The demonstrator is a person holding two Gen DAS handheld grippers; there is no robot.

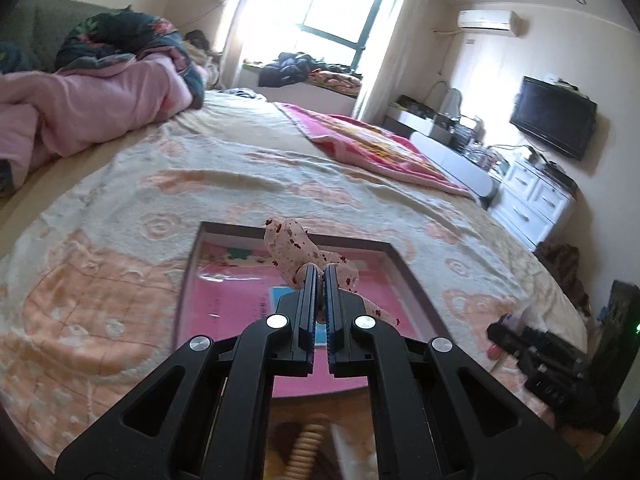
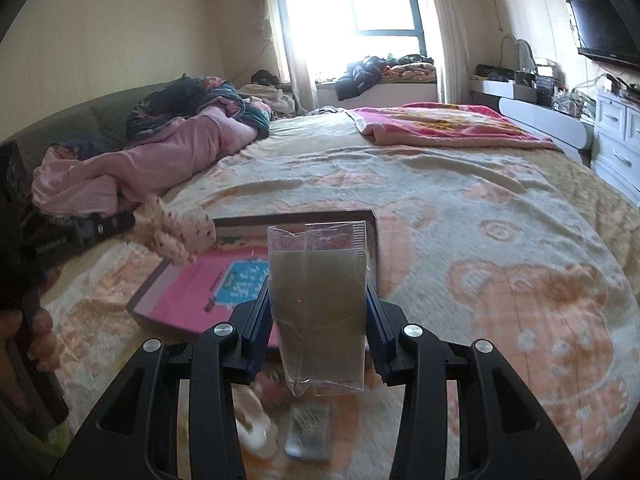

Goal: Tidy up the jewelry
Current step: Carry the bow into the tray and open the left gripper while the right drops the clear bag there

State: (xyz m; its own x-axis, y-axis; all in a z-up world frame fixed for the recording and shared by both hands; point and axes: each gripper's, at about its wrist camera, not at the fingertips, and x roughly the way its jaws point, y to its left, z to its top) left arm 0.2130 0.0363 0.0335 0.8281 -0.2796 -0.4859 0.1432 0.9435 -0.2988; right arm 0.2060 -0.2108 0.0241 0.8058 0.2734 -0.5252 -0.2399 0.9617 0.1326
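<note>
Bedroom light falls on a bear-patterned blanket (image 2: pixel 500 240). Above it, the left gripper (image 1: pixel 319 268) is clamped on a floral scrunchie (image 1: pixel 290 246), while the right gripper (image 2: pixel 318 280) pinches a clear plastic pouch (image 2: pixel 320 300) upright. Both hang over a pink box (image 1: pixel 240 288).

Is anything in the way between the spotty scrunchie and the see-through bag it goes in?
Nothing visible blocks it. The left tongs hold the pale fabric scrunchie with red spots in the air, left of the clear plastic bag gripped by the right tongs. Only open air lies between them, above the pink framed board.
</note>
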